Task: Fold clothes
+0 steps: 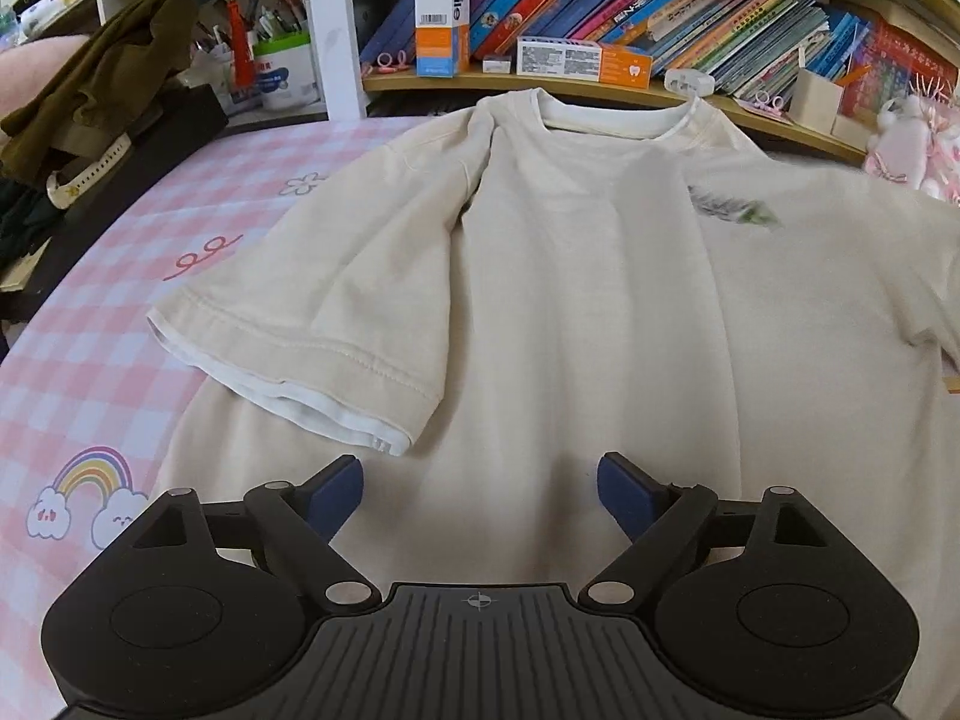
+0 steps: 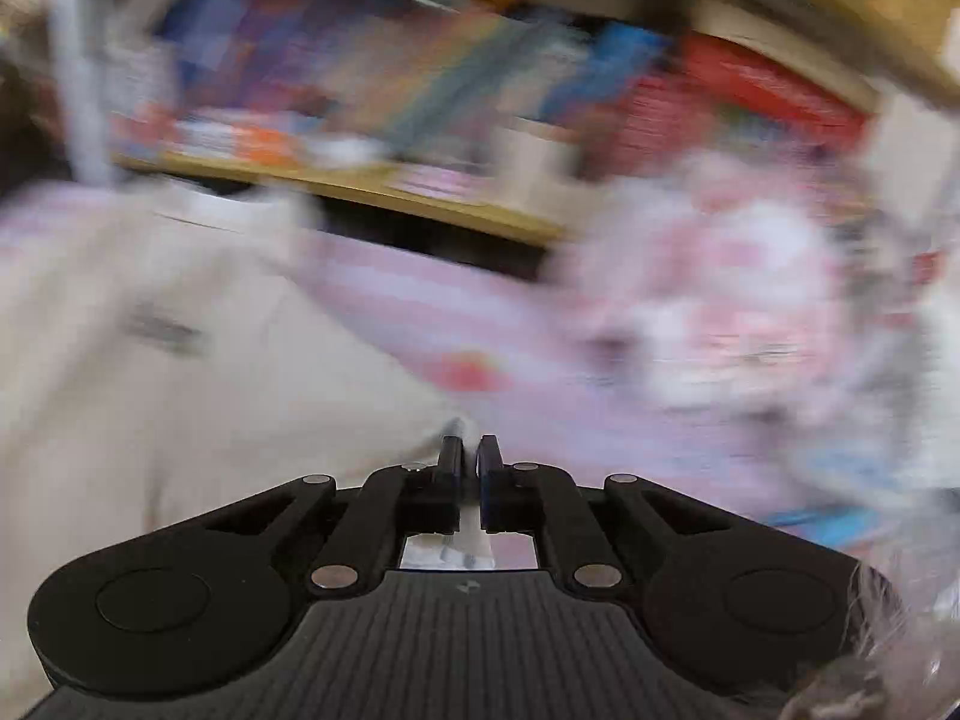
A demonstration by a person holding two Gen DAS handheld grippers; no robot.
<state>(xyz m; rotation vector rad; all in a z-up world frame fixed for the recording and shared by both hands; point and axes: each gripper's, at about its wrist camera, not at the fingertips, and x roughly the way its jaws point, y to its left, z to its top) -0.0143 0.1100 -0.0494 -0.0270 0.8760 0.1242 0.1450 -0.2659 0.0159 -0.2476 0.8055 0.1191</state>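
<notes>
The shirt [image 1: 600, 276] lies face up on the pink cloth [image 1: 90, 324], its left sleeve [image 1: 336, 300] folded in over the body; right sleeve and body folds remain. The left gripper [image 1: 480, 495] hangs over the near hem, fingers apart; the right gripper [image 2: 471, 456] is clamped on the shirt's right edge.

Pink-and-white checked tablecloth [image 1: 108, 312] carries rainbow-and-cloud print [image 1: 90, 498] near its front left edge. Wooden shelf [image 1: 600, 90] runs behind the cloth, holding slanted books [image 1: 660, 0], an upright white-and-orange box [image 1: 441, 12] and a flat box [image 1: 582, 60]. Olive garment [image 1: 102, 90] is heaped left of the shelf; pink plush items [image 1: 912, 144] sit at its right end.
</notes>
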